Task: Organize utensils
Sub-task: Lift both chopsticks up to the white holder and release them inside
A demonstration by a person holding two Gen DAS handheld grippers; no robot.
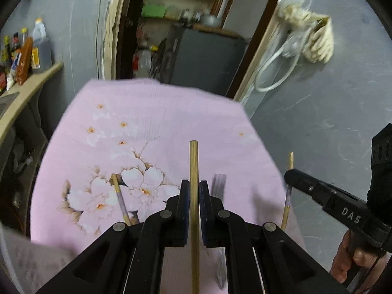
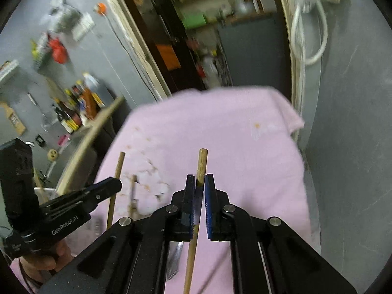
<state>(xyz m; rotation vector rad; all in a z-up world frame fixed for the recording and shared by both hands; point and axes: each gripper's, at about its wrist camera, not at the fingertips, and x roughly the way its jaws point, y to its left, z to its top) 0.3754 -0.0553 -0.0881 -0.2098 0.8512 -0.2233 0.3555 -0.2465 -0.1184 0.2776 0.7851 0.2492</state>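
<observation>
Pink flowered cloth point(image 1: 152, 122) covers the table before a grey wall. Left gripper point(image 1: 194, 191) clamps one wooden chopstick point(image 1: 194, 161) above the cloth; right gripper point(image 2: 200, 186) pinches another chopstick point(image 2: 202, 161). A third stick point(image 1: 121, 201) lies at left on the cloth.

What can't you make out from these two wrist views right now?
- Left wrist view: the metal utensil on the pink cloth is blurred, mostly behind the left gripper; type unclear.
- Both views: the held chopsticks' lower ends run off the bottom edge.
- Right wrist view: shelf bottles too blurred to read.
</observation>
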